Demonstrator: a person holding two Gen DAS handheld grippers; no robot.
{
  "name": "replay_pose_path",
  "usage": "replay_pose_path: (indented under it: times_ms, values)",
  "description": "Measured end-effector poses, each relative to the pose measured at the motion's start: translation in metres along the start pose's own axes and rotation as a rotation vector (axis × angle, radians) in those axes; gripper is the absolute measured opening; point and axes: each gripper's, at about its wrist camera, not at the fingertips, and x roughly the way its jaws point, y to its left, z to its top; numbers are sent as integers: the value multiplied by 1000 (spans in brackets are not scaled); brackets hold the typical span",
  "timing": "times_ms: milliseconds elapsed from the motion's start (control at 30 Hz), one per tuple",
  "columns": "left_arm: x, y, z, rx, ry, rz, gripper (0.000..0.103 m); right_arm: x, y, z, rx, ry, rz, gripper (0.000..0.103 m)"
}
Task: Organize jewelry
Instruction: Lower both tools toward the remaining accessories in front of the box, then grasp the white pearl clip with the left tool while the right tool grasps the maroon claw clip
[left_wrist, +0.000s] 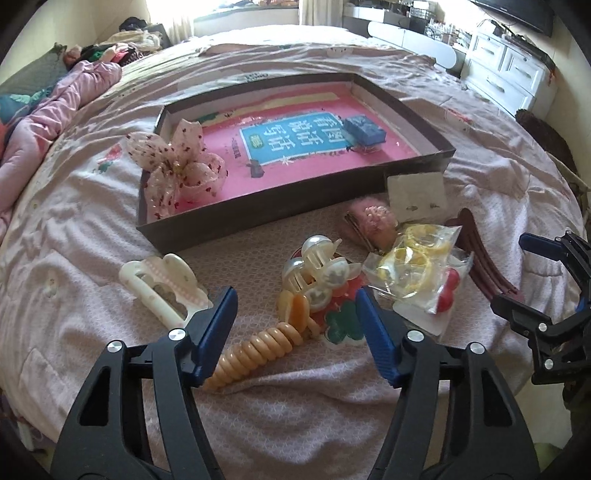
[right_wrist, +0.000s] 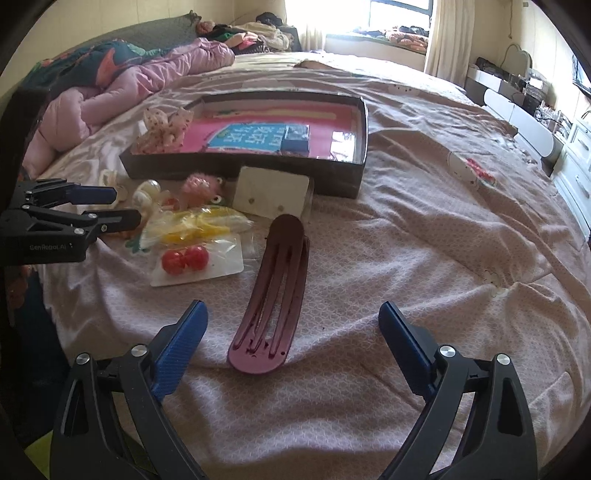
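A dark shallow box (left_wrist: 258, 218) (right_wrist: 332, 181) with a pink book lining lies on the bed. It holds a spotted bow scrunchie (left_wrist: 177, 166) and a small blue box (left_wrist: 364, 129). In front lies a pile of hair accessories: a white claw clip (left_wrist: 162, 288), an orange spiral tie (left_wrist: 251, 350), pearly clips (left_wrist: 317, 269), a bag of yellow rings (left_wrist: 413, 262) (right_wrist: 195, 225), red bobbles (right_wrist: 184, 258), a pink fuzzy clip (left_wrist: 373, 221) and a maroon hair clip (right_wrist: 277, 291). My left gripper (left_wrist: 295, 332) is open above the spiral tie. My right gripper (right_wrist: 291, 332) is open around the maroon clip's near end.
A white card with earrings (left_wrist: 415, 192) (right_wrist: 271, 195) leans on the box's front wall. A pink quilt (right_wrist: 129, 88) is bunched at the far left. White drawers (left_wrist: 506, 70) stand beyond the bed's right edge.
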Motion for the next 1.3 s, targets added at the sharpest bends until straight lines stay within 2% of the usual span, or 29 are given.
replay_pose_path:
  times_ms: [233,467,500,667,733,767,800,967,1300]
  values:
    - [12,0,7,21,12,3,55,17,-3,3,2,22,-20,76]
    - [23,-4,16,33,31,-37,55,30,-9,12,7,21,-19,67]
    - [26,-4,17,26,40,-48,55,31,-10,13,11,19,-19,63]
    - [37,-8,22,34,69,-74,42,35,-16,17,28,10,-16,50]
    - [40,-9,24,36,68,-79,36,36,-19,18,34,4,-15,37]
    - [40,-9,24,37,67,-84,29,36,-21,19,39,-1,-16,32]
    - [40,-10,25,37,62,-86,29,35,-25,19,48,-2,-12,30]
    - [39,-4,27,13,53,-110,29,30,-37,20,83,-18,26,29]
    - [13,5,28,-44,-19,-137,29,3,-45,23,101,-55,58,29]
